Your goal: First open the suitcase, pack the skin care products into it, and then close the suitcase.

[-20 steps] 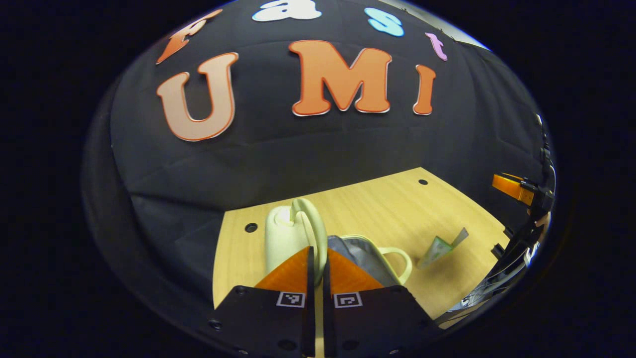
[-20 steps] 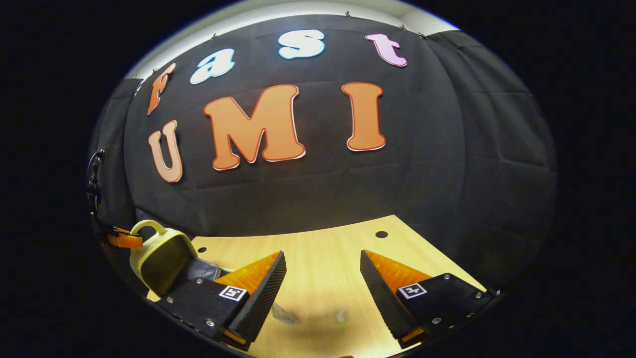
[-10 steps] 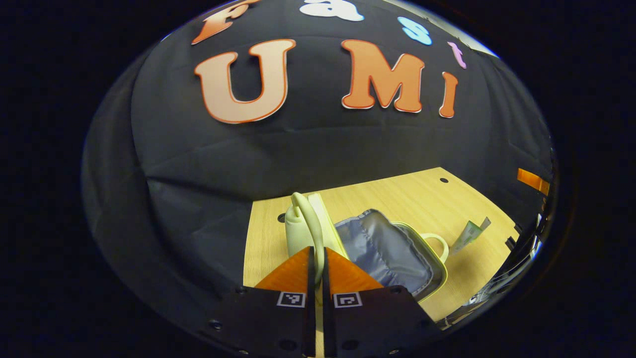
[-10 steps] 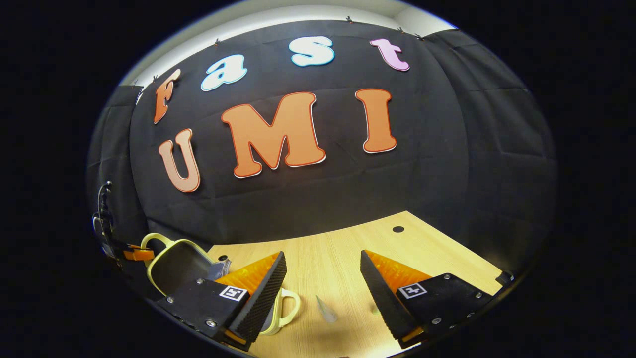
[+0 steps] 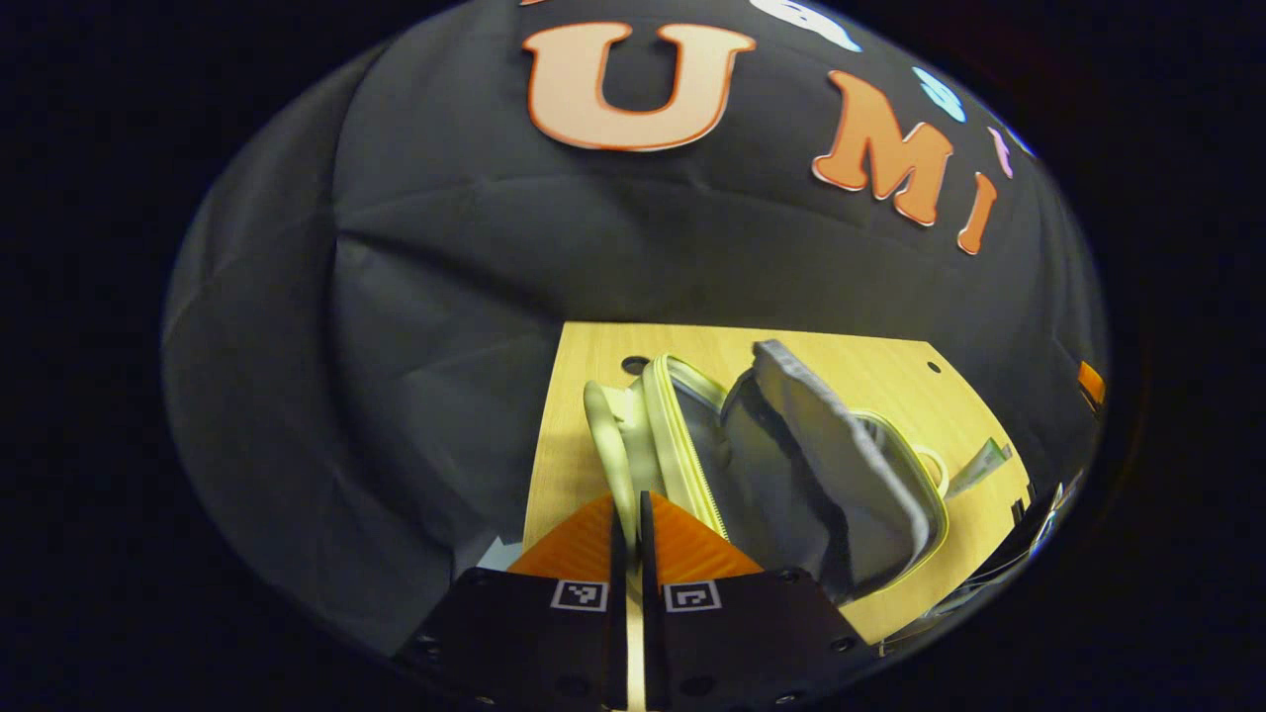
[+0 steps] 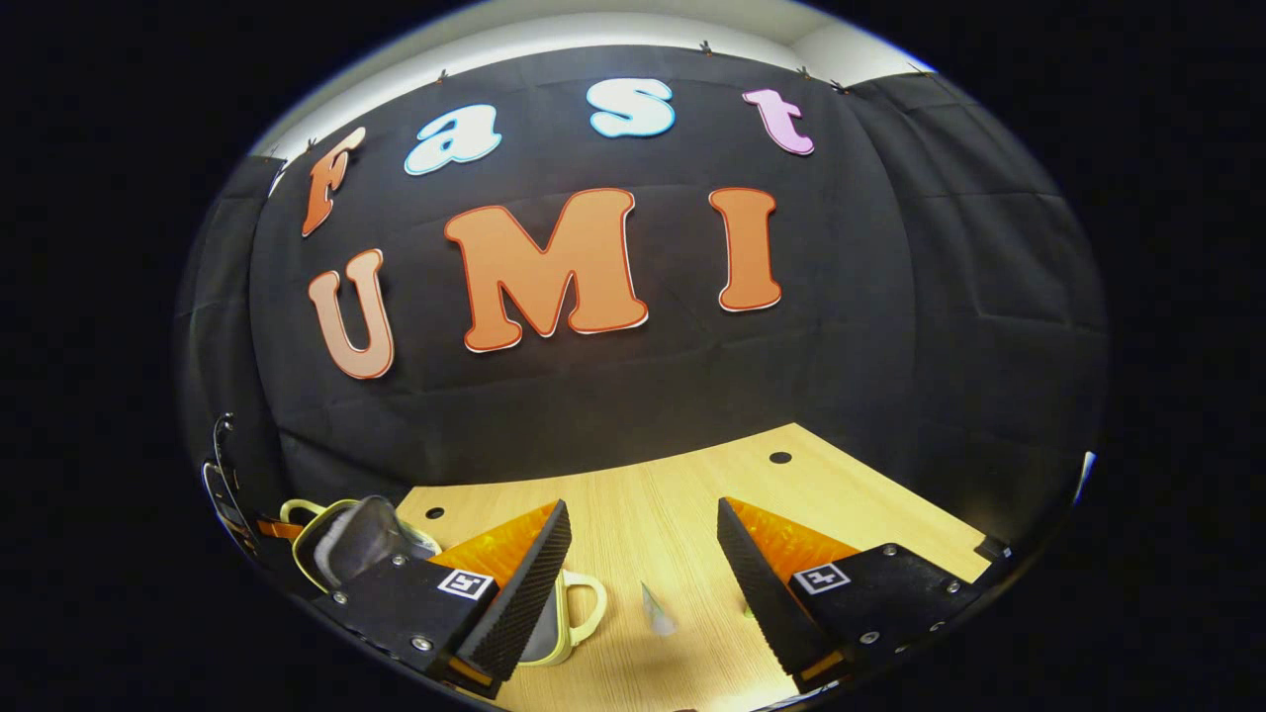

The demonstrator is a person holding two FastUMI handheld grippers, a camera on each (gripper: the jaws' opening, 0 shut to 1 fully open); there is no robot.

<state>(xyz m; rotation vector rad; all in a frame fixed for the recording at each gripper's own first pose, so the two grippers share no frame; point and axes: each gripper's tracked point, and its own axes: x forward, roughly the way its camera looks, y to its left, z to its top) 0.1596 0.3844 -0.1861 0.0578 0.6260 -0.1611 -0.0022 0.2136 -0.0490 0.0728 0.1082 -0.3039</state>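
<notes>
A pale yellow-green suitcase [image 5: 890, 494] with grey lining lies open on the wooden table [image 5: 566, 465]. Its lid [image 5: 658, 435] is tipped over to the left, and a grey inner flap [image 5: 821, 435] stands up between the two halves. My left gripper [image 5: 628, 516] is shut on the lid's handle [image 5: 605, 445]. A small skin care tube [image 5: 977, 465] lies past the case on the right. In the right gripper view, my right gripper [image 6: 643, 554] hangs open and holds nothing above the table [image 6: 673, 489]. Below it lies the tube [image 6: 655, 610], and the suitcase [image 6: 361, 534] is at its left.
The black cloth wall rises right behind the table's far edge. Round holes [image 6: 780, 458] mark the tabletop near its corners. Bare wood stretches to the right of the tube in the right gripper view.
The left gripper has swung the lid by its handle farther over to the left, so the grey lining and inner flap now show. The right gripper has barely moved.
</notes>
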